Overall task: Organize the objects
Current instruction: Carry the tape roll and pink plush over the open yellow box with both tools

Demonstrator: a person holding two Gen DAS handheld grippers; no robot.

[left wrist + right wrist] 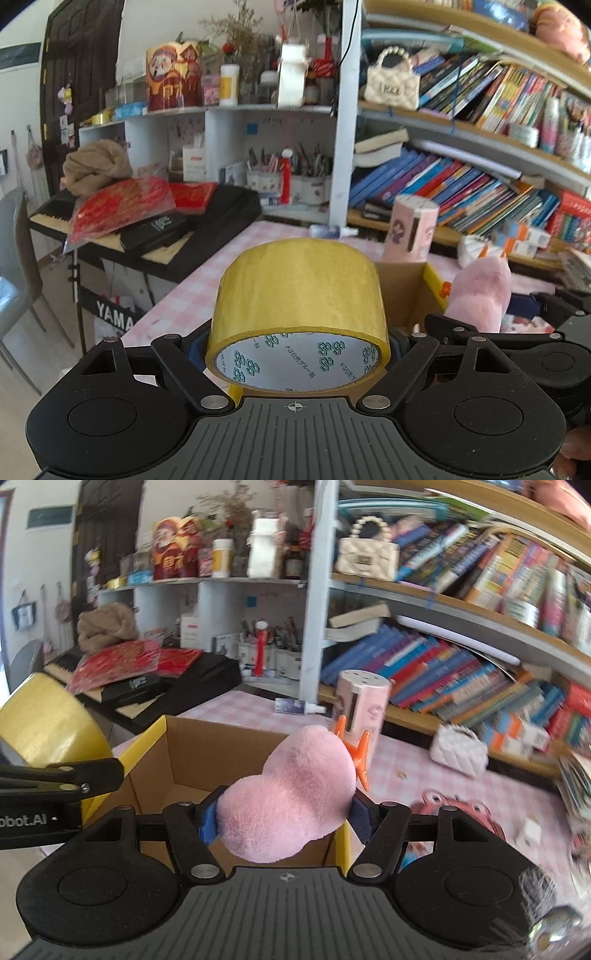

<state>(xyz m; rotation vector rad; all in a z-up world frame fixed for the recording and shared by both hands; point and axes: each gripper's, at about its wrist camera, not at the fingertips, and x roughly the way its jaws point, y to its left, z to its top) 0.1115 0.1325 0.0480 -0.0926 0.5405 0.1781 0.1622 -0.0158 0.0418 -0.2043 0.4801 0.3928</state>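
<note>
My left gripper (297, 350) is shut on a roll of yellow tape (299, 295), held above the table beside an open cardboard box (402, 291). The tape also shows at the left edge of the right wrist view (48, 723). My right gripper (284, 819) is shut on a pink plush toy with orange feet (291, 794), held over the open cardboard box (207, 753). The box interior looks empty where visible. The plush toy also shows in the left wrist view (480, 291).
A pink checked tablecloth (424, 779) covers the table. On it stand a pink cylinder holder (364, 705), a white quilted pouch (458, 749), a pink toy (461, 808) and a small bottle (295, 706). Bookshelves (461, 664) stand behind; a keyboard piano (147, 236) at left.
</note>
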